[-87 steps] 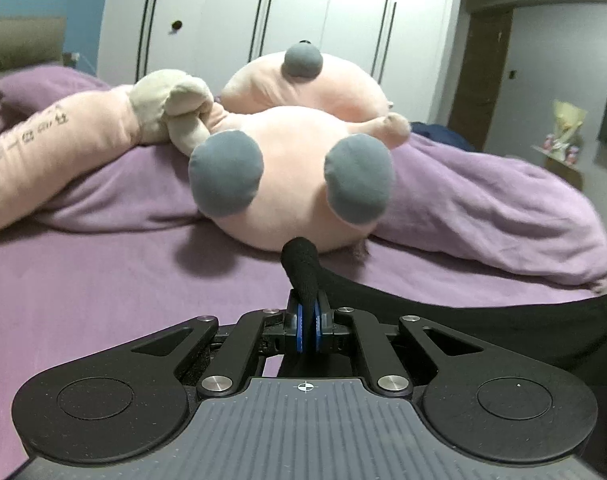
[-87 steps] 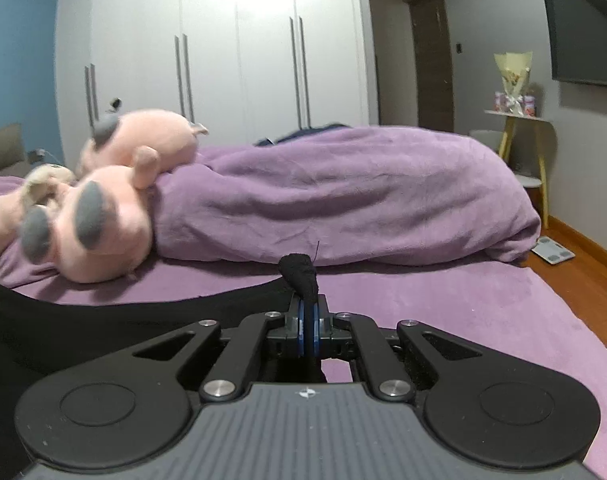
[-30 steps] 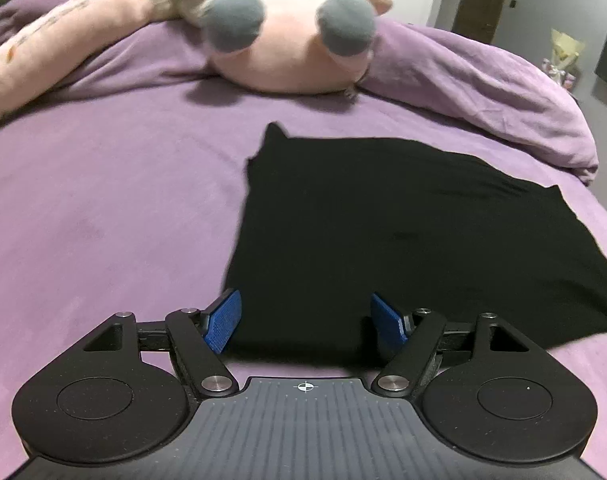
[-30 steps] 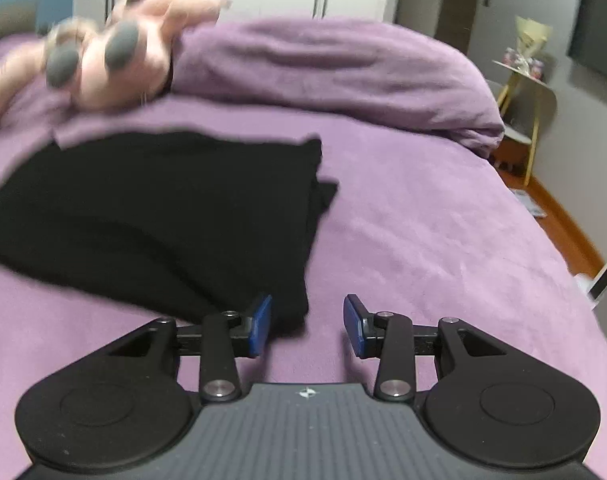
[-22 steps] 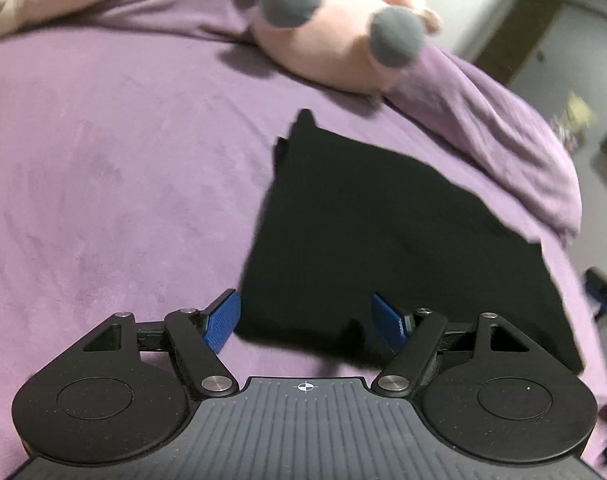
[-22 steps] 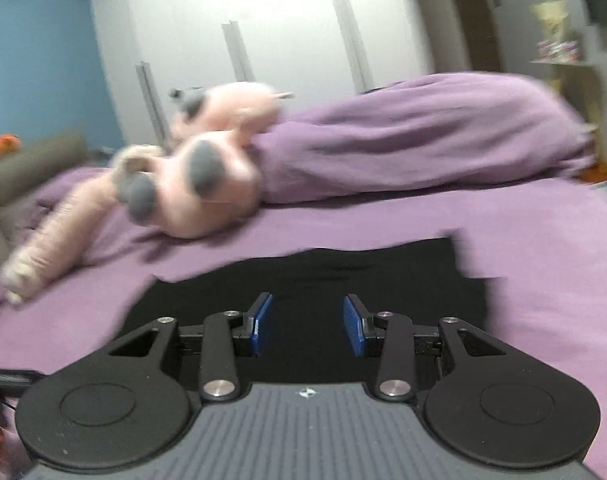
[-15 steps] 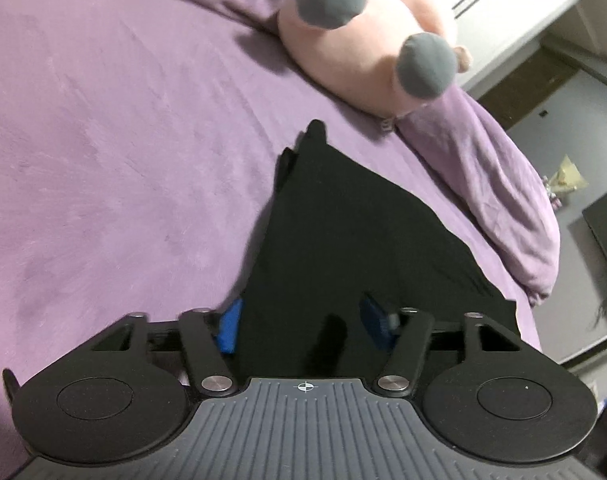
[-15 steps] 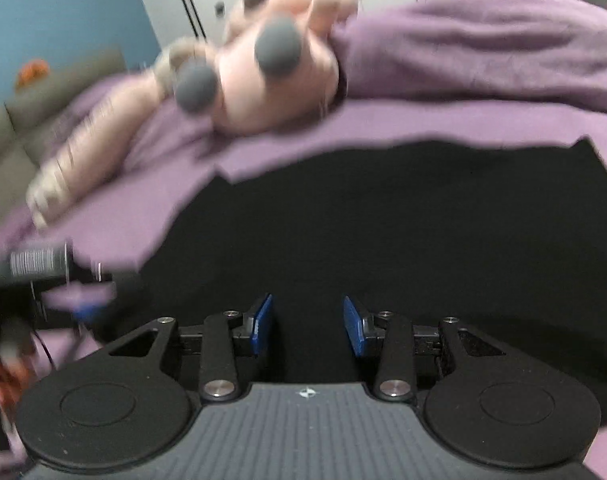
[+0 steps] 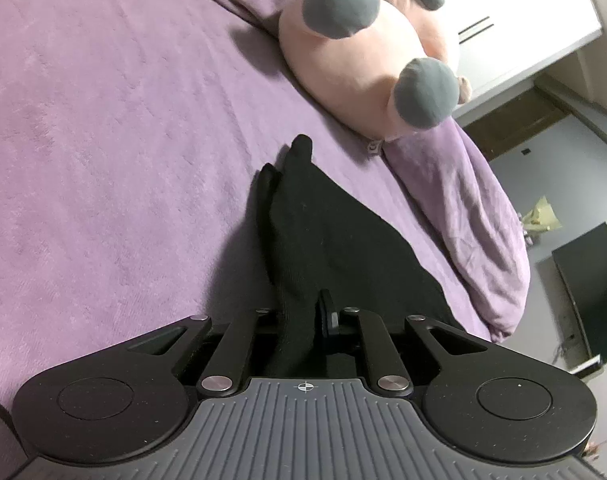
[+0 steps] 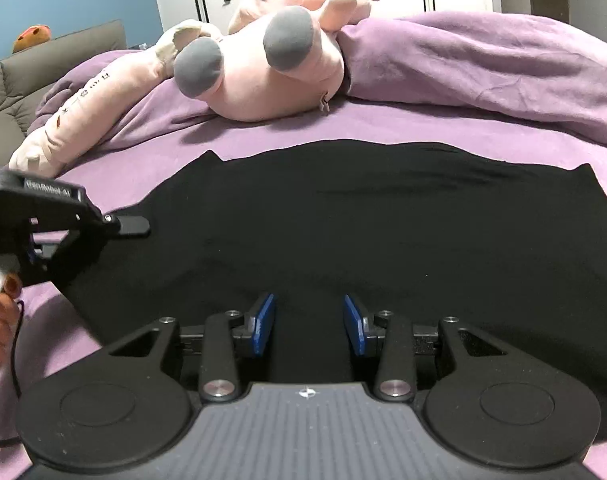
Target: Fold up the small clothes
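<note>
Left tool [image 9: 317, 316] pinching the black garment's [image 10: 363, 216] edge on the purple bed [image 9: 103, 120]

Its jaws have just closed onto a fold of cloth; the right tool [image 10: 308, 324] hangs with jaws apart over the near hem. Best clamp there too, then lift both evenly, keeping the fold square.

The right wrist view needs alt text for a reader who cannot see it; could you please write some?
A black garment lies spread flat on a purple bed, with the right tool open just above its near edge. The left tool grips the garment's left edge, and a pink plush toy lies behind.
</note>
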A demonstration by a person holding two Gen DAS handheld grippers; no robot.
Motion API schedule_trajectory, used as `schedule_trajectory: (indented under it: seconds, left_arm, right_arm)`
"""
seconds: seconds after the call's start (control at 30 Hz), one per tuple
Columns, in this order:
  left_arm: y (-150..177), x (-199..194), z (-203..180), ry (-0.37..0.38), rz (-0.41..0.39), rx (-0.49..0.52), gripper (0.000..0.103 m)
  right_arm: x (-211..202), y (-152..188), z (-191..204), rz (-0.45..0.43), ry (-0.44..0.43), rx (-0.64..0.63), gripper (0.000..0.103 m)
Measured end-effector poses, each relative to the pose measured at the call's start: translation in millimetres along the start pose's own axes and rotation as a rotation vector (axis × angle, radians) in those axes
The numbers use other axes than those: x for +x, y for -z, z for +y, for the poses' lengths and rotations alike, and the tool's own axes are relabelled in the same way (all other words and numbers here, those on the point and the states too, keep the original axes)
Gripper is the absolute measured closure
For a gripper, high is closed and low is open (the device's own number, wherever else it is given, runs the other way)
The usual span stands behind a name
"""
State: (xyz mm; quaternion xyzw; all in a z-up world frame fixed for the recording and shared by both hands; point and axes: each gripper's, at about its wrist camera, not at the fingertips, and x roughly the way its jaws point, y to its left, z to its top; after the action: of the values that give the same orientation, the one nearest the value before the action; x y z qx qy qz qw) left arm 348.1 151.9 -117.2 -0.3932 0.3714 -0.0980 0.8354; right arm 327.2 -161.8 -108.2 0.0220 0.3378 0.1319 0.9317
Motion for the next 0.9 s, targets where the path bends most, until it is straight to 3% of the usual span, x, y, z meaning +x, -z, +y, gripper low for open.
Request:
schedule_trajectory:
  seconds: [0.13,0.23,0.37,0.57,0.7,0.83,0.9]
  left_arm:
    - [-2.3,0.0,0.7,-0.009,0.007,-0.017,0.091]
    - [-0.3,-2.3,-8.3,-0.041,-0.003,-0.010,0.091]
    - [6.4,-2.6,-35.9,-0.042,-0.021,0.088,0.091]
    - [12.4,-0.9,-55.8,-0.062,-0.026,0.176,0.091]
    - [3.2,0.0,-39.7,-0.080,-0.014,0.067,0.091]
    - [0.3,-1.1,-22.2,-0.081,-0.007,-0.053,0.091]
    - [1.0,-3.5,-25.7,-0.078,-0.015,-0.049,0.091]
  right_arm:
    - [-7.2,-6.6,-15.7,-0.013,-0.027,0.096,0.077]
    - [-20.2,-6.2,-36.7,-0.052,-0.025,0.185,0.078]
    - [-32.0,-2.9,-64.0,-0.087,-0.017,0.284,0.078]
    - [-40.0,-2.7,-75.2,-0.115,-0.027,0.298,0.078]
    - [-36.9,-2.7,-77.4,-0.089,-0.013,0.305,0.078]
    - [-26.6,1.9,-72.7,-0.008,0.033,0.246,0.078]
    - [-30.0,3.8,-75.7,-0.023,0.035,0.255,0.078]
